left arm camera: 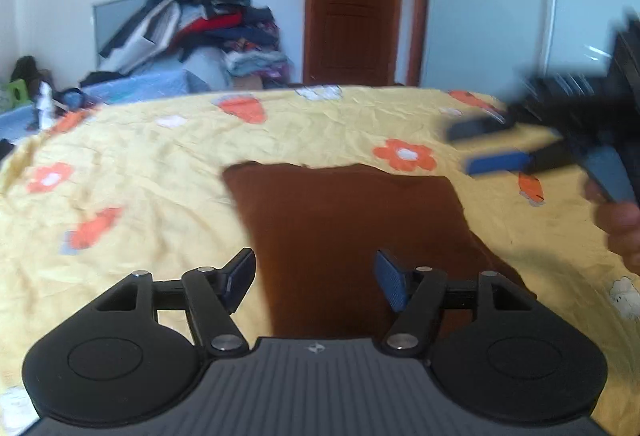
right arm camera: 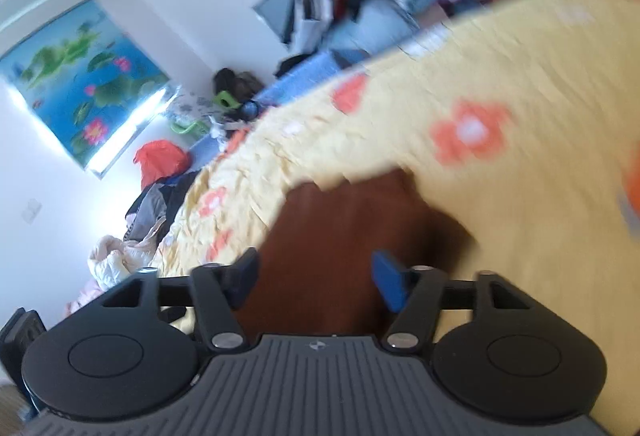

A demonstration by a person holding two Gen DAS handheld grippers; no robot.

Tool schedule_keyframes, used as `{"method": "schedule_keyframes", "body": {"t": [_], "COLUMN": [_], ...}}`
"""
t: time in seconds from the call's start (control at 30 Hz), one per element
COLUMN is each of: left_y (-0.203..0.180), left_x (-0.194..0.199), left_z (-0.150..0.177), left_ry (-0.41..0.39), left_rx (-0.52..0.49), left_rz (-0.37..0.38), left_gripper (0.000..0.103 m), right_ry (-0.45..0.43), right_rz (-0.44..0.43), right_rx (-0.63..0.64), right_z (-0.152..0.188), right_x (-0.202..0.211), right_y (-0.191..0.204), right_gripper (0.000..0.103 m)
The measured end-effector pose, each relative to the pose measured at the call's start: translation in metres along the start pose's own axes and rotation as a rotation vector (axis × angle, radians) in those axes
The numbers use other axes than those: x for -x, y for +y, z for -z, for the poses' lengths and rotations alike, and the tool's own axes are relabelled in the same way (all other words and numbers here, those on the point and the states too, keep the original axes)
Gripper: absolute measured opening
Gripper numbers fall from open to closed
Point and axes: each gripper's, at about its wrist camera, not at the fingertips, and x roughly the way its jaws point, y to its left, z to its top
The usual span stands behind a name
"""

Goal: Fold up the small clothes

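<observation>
Both grippers: L gripper and R gripper matte black, round discs, ribbed grey centre plate w/ small logo, silver pivot screws, blue pads. Bare skin, right edge, L view.

Brown garment: near edge hidden behind the left gripper body; fold lines not resolvable. Right gripper motion-blurred, cut off at frame's right edge, finger gap unclear. Right wrist view smeared throughout: yellow bedsheet print indistinct, garment outline soft. Clothes pile: single items too blurred to separate.
</observation>
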Motion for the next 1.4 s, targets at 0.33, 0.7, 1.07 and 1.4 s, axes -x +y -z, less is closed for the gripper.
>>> {"method": "schedule_keyframes", "body": {"t": [0.33,0.7,1.07,1.4], "left_y": [-0.018,-0.020,0.001,0.018], "left_x": [-0.036,-0.042,-0.025,0.046], "left_z": [0.015,0.018,0.016,0.069], "left_ry": [0.055,0.042,0.021,-0.099], "left_rx": [-0.035,-0.037,0.063,-0.039], "left_rz": [-0.043,-0.044,0.003,-0.075], "left_gripper": [0.071,0.073,0.074,0.074], "right_ry": [0.156,0.171,0.225,0.085], "right_rz": [0.127,0.088,0.132,0.067], "right_rx": [0.223,0.241,0.089,-0.152], "right_z": [0.023,-0.032,-0.023,-0.005], "right_x": [-0.079,-0.121,-0.133,-0.003], "right_y": [-0.019,0.044,-0.012,-0.063], "right_gripper": [0.071,0.077,0.049,0.083]}}
